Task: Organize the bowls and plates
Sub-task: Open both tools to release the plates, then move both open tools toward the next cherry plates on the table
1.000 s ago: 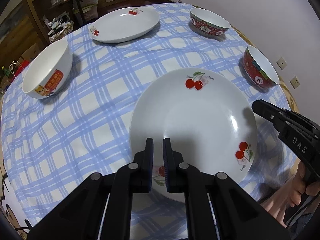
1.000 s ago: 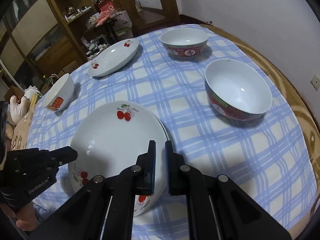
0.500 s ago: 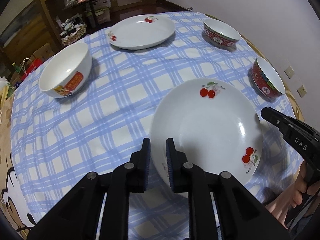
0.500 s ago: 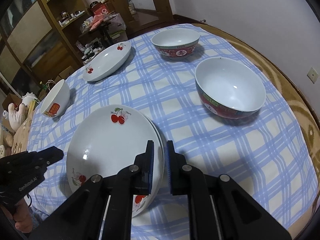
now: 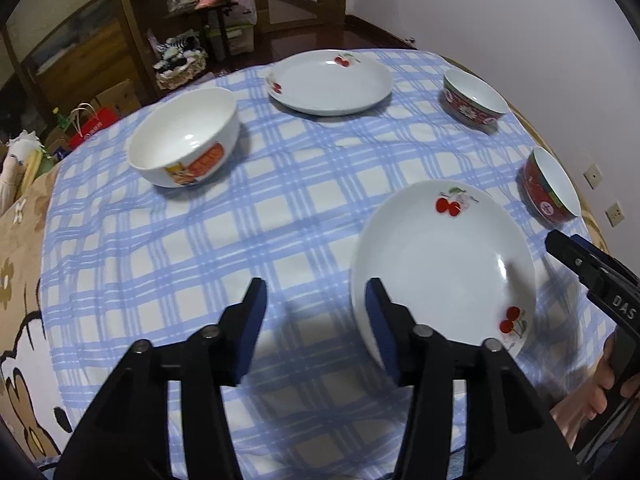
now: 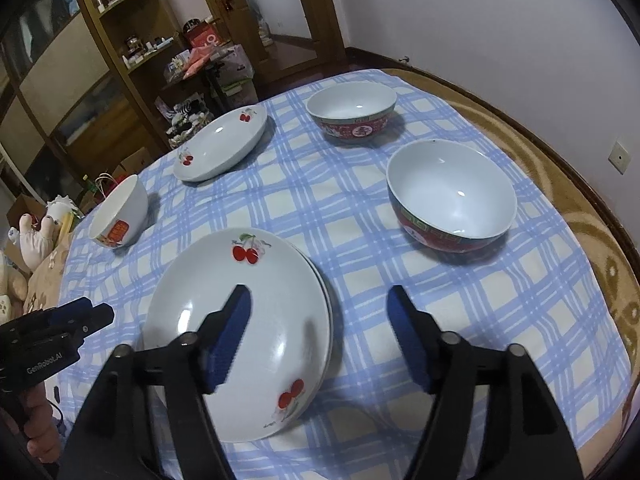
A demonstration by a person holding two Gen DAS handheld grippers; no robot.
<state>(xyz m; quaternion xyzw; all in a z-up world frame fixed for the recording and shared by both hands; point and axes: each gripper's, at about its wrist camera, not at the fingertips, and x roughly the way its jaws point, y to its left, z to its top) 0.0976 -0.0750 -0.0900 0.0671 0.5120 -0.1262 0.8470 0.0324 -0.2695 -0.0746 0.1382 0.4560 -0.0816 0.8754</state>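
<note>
A white cherry plate (image 5: 444,272) rests on a second plate (image 6: 327,312) near the table's front edge. My left gripper (image 5: 316,316) hovers at the stack's left rim. Its jaws are opening, with only tablecloth between them. My right gripper (image 6: 320,320) hangs over the stack's right rim, its jaws opening wide. The rim lies below the gap and no pad touches it. Each gripper shows in the other's view: the right gripper (image 5: 568,248) and the left gripper (image 6: 96,314). Another cherry plate (image 5: 330,82) sits alone at the far side.
A white cartoon bowl (image 5: 186,138) stands at the left. Two red-patterned bowls (image 6: 352,114) (image 6: 452,196) stand at the right. The checked tablecloth (image 5: 280,220) covers a round table. Shelves and clutter lie beyond the far edge. A hand (image 5: 580,400) holds the right gripper.
Both grippers were shut at the top plate's near rim; both have let go and now stand open. The left gripper has drawn back, up and left, away from the stack.
</note>
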